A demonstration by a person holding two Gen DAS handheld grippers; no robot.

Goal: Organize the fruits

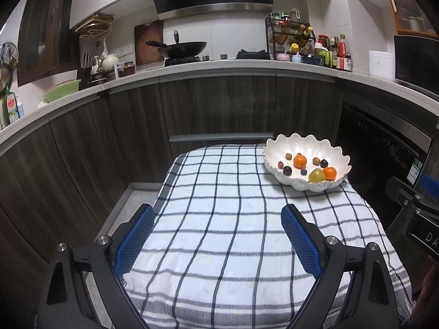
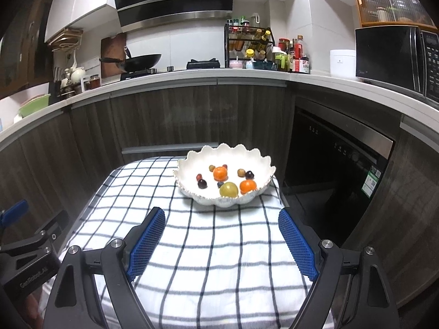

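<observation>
Two orange round citrus fruits [image 2: 220,173] [image 2: 248,186] lie inside the white scallop-edged ceramic bowl [image 2: 192,161], one toward its middle, one by its near rim. One yellow-green round fruit [image 2: 228,189] sits between them at the near rim, just beside the second citrus. Several small dark and tan berries [image 2: 202,183] are scattered about the bowl's floor. The bowl stands at the far right end of the blue-and-white checked cloth [image 2: 208,246] covering a low table. Left gripper [image 1: 218,213]: blue-padded fingers spread wide, nothing between them, well short of the bowl. Right gripper [image 2: 222,216]: fingers likewise parted and empty, near the bowl's front rim, not touching.
</observation>
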